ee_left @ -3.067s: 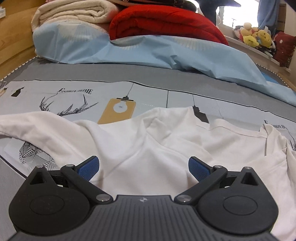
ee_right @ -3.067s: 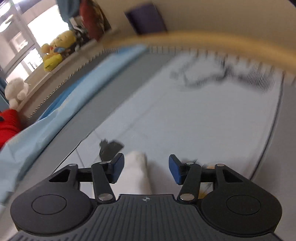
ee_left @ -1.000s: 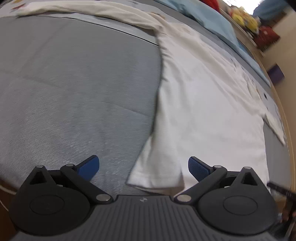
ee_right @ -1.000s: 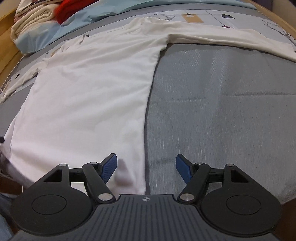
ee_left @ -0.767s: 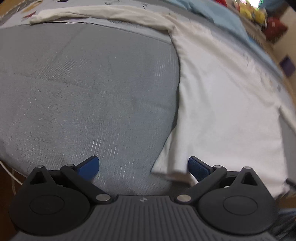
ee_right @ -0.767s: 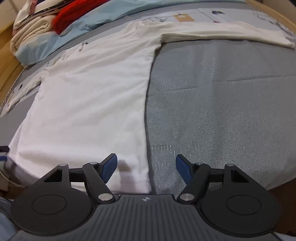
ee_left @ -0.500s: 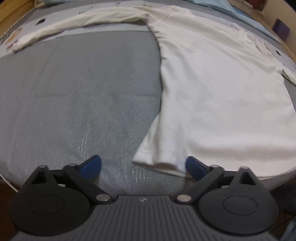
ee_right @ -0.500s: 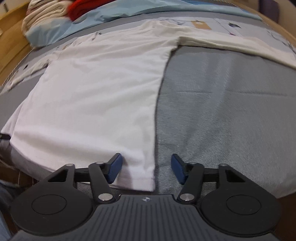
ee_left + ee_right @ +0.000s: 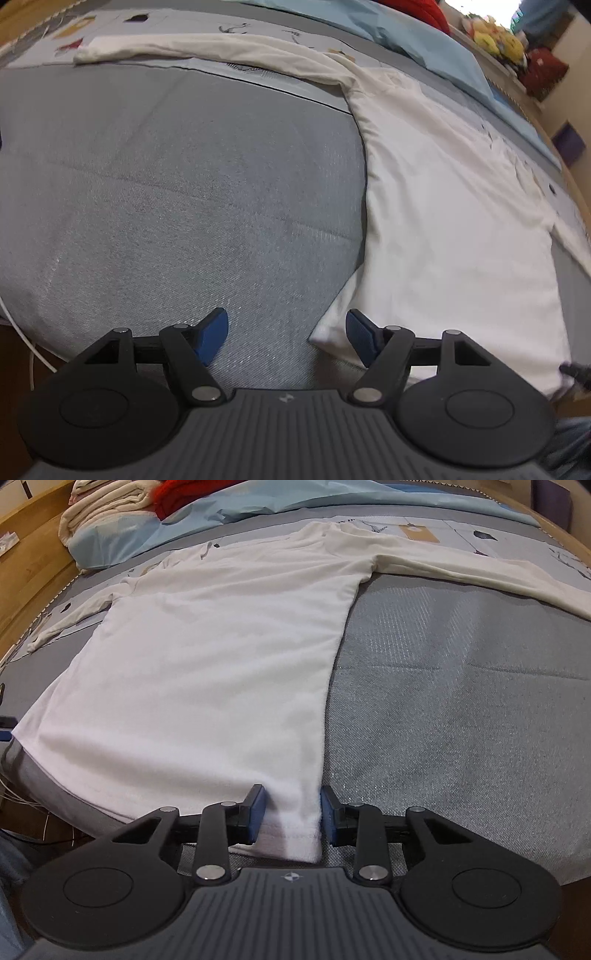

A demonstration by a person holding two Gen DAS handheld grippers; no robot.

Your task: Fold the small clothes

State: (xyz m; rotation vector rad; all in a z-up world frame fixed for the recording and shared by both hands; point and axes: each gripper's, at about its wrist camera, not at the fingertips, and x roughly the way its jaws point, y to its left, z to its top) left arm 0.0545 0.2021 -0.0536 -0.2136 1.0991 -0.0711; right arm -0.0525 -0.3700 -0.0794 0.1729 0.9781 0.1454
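Note:
A white long-sleeved shirt lies flat on the grey bed, sleeves spread out to both sides; it also shows in the left wrist view. My right gripper straddles the shirt's bottom right hem corner, its blue pads half closed on either side of the cloth without pinching it. My left gripper is open at the near bed edge, with the shirt's bottom left hem corner just inside its right pad.
The grey bedspread fills the near bed. A light blue quilt, folded cream and red blankets and plush toys lie at the far end. Wooden bed frame at the left. White cables hang below the edge.
My right gripper's jaws have narrowed around the hem corner. My left gripper has shifted left, so the other hem corner now sits by its right pad, and its jaws have narrowed a little.

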